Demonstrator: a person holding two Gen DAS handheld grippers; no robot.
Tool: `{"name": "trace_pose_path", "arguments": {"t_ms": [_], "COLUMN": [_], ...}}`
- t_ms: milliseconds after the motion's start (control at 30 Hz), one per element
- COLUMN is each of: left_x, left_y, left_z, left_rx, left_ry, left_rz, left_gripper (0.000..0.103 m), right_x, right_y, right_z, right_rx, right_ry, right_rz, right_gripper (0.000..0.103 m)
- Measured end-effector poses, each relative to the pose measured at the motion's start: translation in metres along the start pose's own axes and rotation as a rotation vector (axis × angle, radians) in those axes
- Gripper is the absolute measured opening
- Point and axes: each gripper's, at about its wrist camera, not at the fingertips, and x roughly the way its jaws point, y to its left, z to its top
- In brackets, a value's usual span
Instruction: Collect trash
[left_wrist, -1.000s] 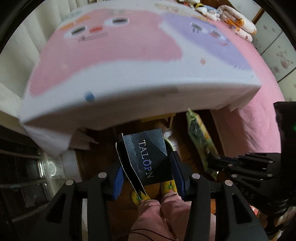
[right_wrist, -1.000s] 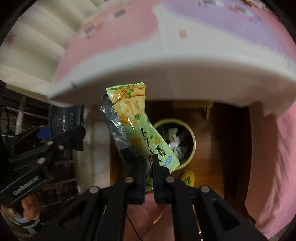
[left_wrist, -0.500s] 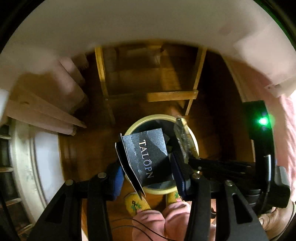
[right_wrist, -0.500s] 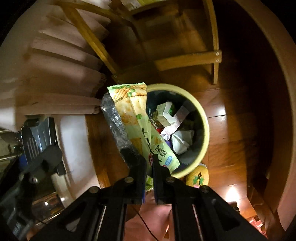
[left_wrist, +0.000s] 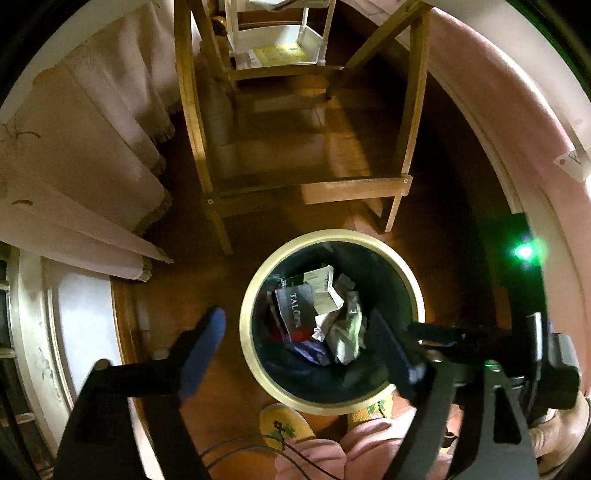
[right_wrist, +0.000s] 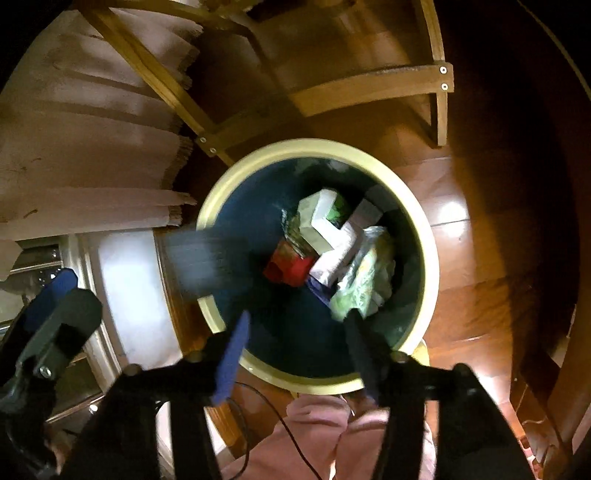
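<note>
Now both tongs hang over the round bin (left_wrist: 255, 354), pointing almost straight down. Left tongs (left_wrist: 299, 343): jaws have just been opening, now spread wide, nothing between the pads; the left finger sits outside the bin's cream rim over the wood floor (left_wrist: 177, 295), the right finger over the bin mouth. Dark TALON packet (left_wrist: 293, 314) lies inside the bin on the trash pile, free of the pads, beside crumpled white paper (left_wrist: 325, 295).

Right tongs (right_wrist: 295, 334): jaws have just been opening too, now well apart and empty. Green cracker wrapper (right_wrist: 364, 280) sits in the bin on the right side of the pile, just past the right fingertip; contact cannot be told through the blur. In the right wrist view a dark blurred sheet lies across the bin's left rim; what it is, cannot tell.

Edges: bin (right_wrist: 428, 236) stands on the floor just in front of a wooden frame (left_wrist: 354, 188), whose lower crossbar runs near the far rim. Fringed cloth (left_wrist: 92, 177) hangs to the left, pink bedding (left_wrist: 517, 129) curves along the right. Open floor lies left of the bin. The person's yellow slippers (left_wrist: 284, 424) touch the near rim.
</note>
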Motion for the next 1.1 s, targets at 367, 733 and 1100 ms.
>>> {"name": "trace_pose_path", "arguments": {"t_ms": [367, 733, 1100], "left_x": [-0.059, -0.193, -0.338], "left_y": [0.001, 0.002, -0.01], "left_z": [0.008, 0.023, 0.057], "left_rx": [0.004, 0.011, 0.067], "left_ry": [-0.036, -0.087, -0.203], "left_rz": [0.022, 0.023, 0.033], "left_gripper": [0.088, 0.088, 0.088], "right_x": [-0.058, -0.193, -0.329], "right_y": [0.016, 0.062, 0.102], "right_z": [-0.001, -0.023, -0.033], "right_rx": [0.025, -0.053, -0.095], "right_ry": [-0.089, -0.165, -0.267], "right_rz": [-0.002, -0.014, 0.0], "right_gripper": [0.069, 0.069, 0.069]}}
